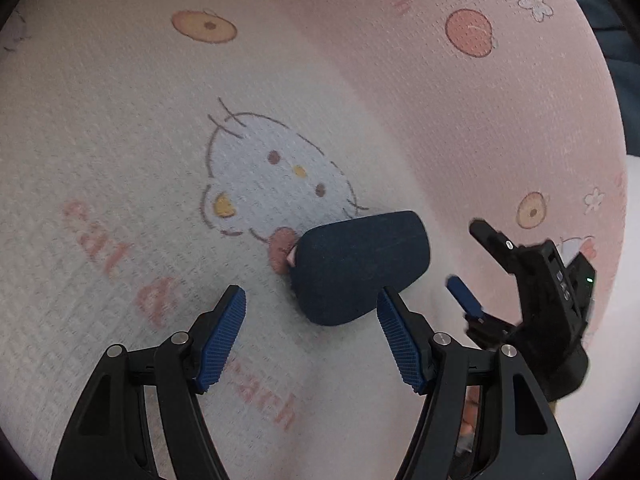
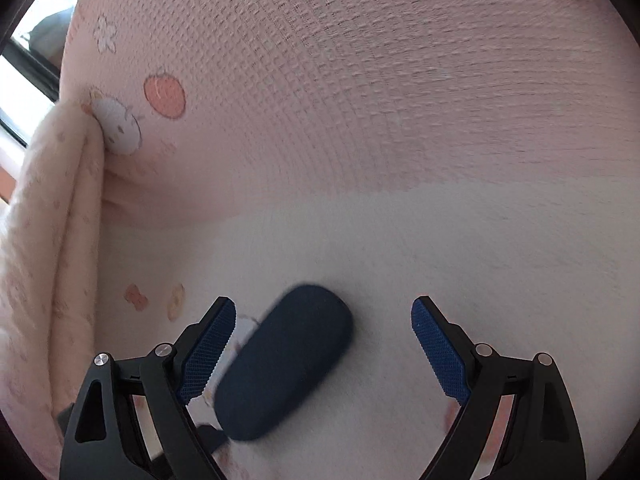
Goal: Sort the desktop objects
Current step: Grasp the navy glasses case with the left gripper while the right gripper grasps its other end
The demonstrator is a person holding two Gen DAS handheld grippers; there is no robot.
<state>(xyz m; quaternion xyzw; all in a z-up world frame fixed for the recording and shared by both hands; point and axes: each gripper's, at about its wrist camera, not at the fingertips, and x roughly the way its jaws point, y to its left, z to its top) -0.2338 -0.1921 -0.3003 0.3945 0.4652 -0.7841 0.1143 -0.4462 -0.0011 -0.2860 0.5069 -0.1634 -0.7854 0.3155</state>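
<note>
A dark navy oval case (image 1: 360, 266) lies on a pink and white cartoon-print cloth (image 1: 160, 184). My left gripper (image 1: 312, 336) is open and empty, with the case just beyond and to the right of its fingertips. My right gripper (image 2: 324, 344) is open, and the case (image 2: 284, 364) lies between its fingers, closer to the left pad (image 2: 208, 352), touching neither as far as I can tell. The right gripper also shows in the left wrist view (image 1: 476, 264), open, to the right of the case.
The cloth (image 2: 360, 120) rises into a soft pink hump behind the case. A folded cream quilt edge (image 2: 48, 248) lies at the left of the right wrist view. A window frame (image 2: 28, 60) shows at the far upper left.
</note>
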